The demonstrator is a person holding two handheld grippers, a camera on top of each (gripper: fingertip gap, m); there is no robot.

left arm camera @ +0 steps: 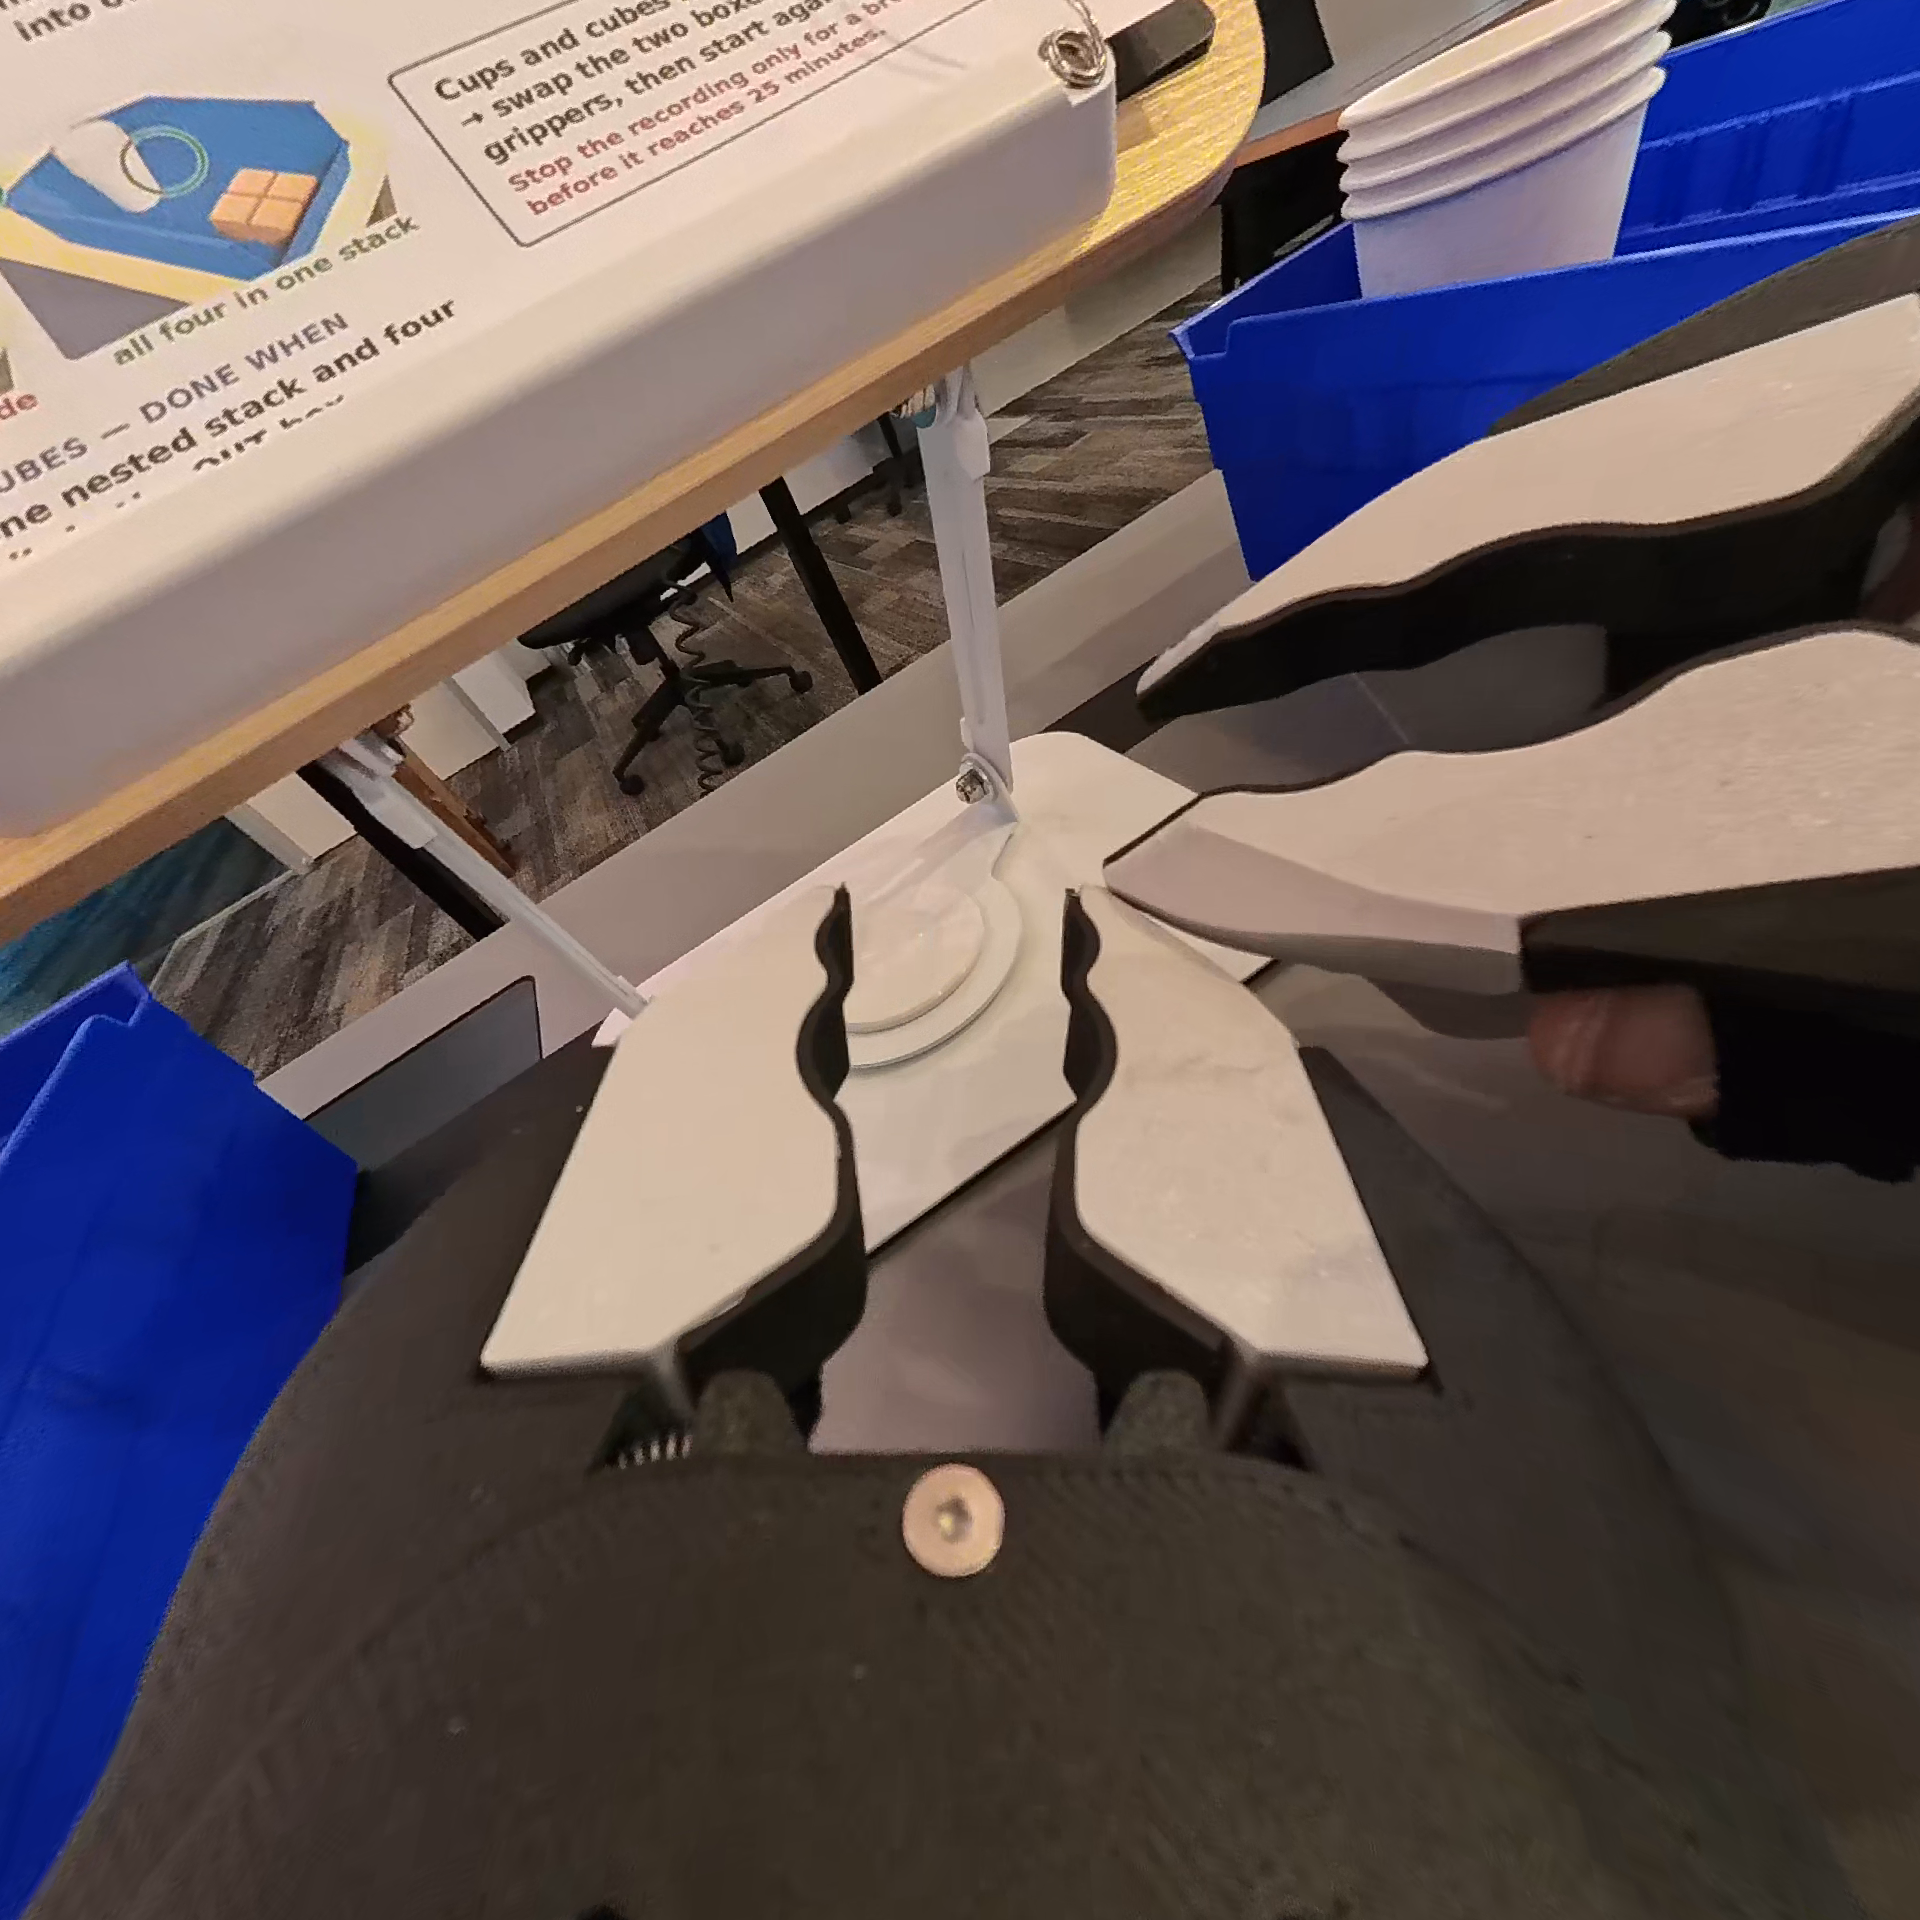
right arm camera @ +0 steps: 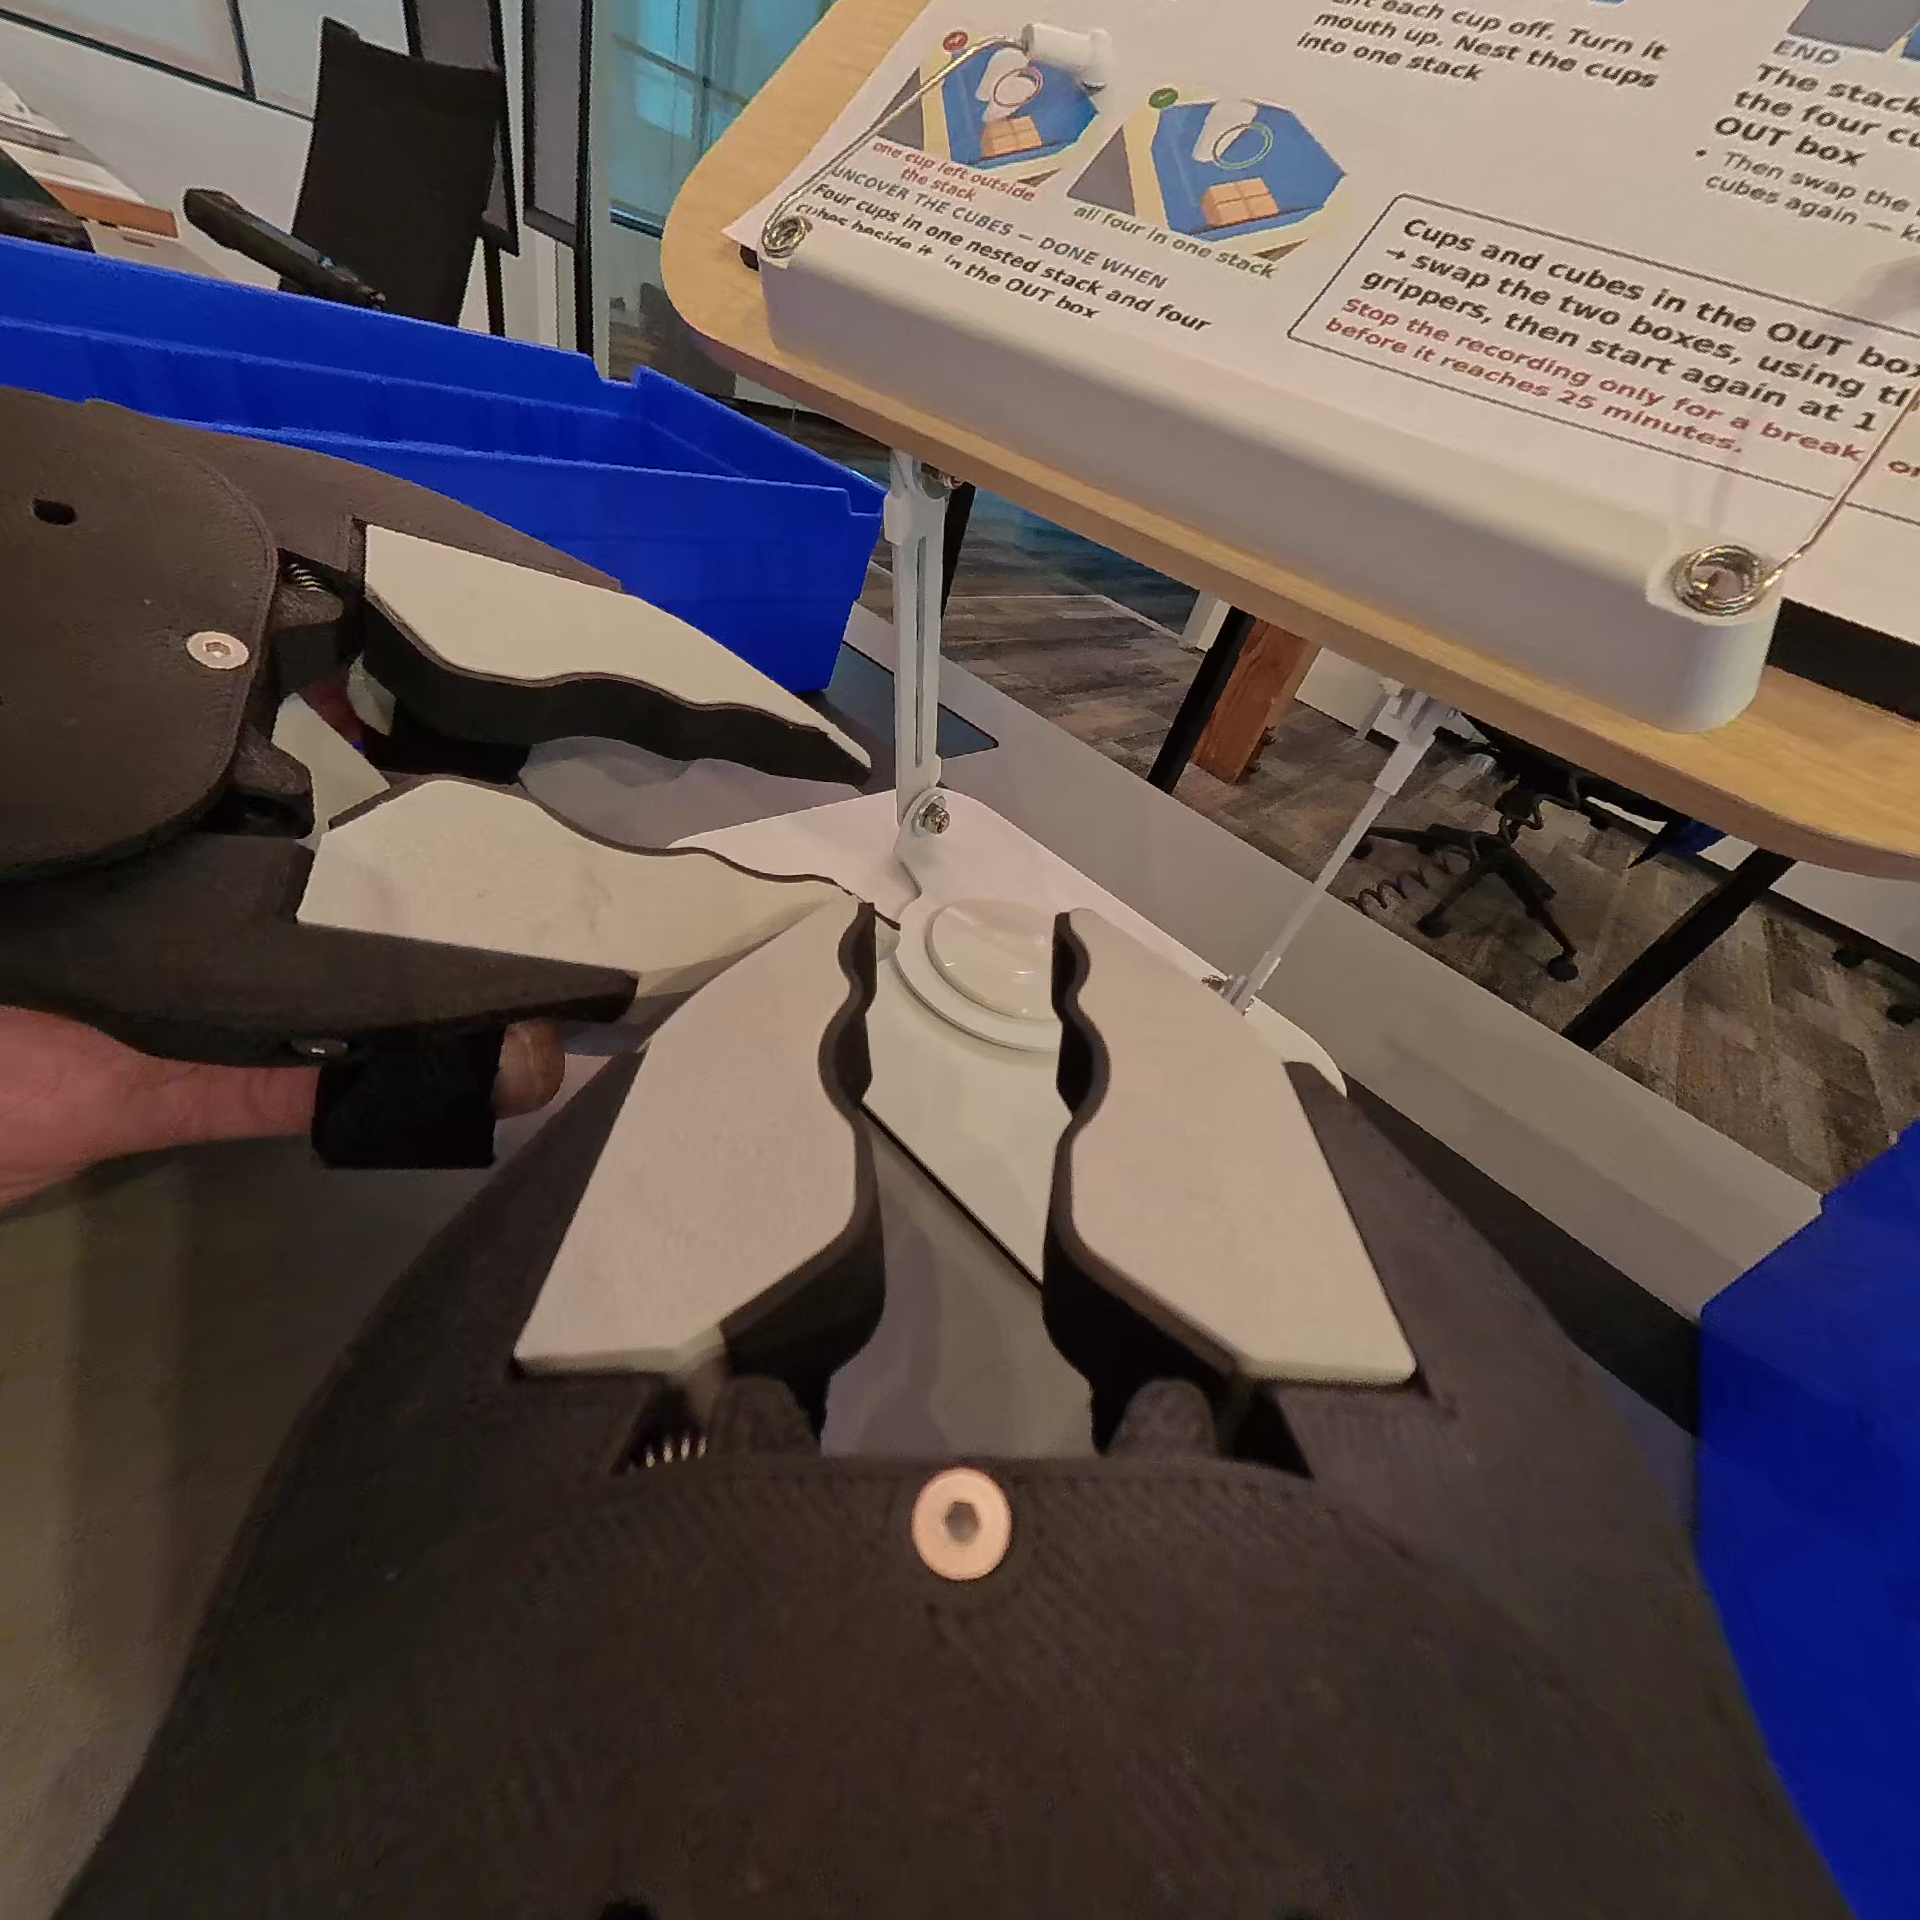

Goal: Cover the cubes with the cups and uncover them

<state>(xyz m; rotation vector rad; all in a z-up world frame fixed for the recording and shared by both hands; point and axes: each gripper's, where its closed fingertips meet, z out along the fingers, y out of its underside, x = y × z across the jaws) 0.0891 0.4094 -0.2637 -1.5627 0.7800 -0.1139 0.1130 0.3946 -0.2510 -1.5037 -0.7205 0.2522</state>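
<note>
A nested stack of white cups (left arm camera: 1496,145) stands mouth up in the blue bin (left arm camera: 1455,416) at the far right of the left wrist view. No cubes show in either view. My left gripper (left arm camera: 956,914) is open and empty, its fingers on either side of the round disc on a white stand base (left arm camera: 935,1132). My right gripper (right arm camera: 966,925) is open and empty over the same base (right arm camera: 956,1112). Each gripper shows in the other's view, the right (left arm camera: 1127,790) and the left (right arm camera: 847,826), tips nearly meeting.
A tilted wooden board with a clipped instruction sheet (left arm camera: 520,208) hangs over the base on a white arm (right arm camera: 920,675). Blue bins flank the work area, one at the left (left arm camera: 125,1299) and one at the right edge (right arm camera: 1818,1507). Office chairs and carpet lie beyond.
</note>
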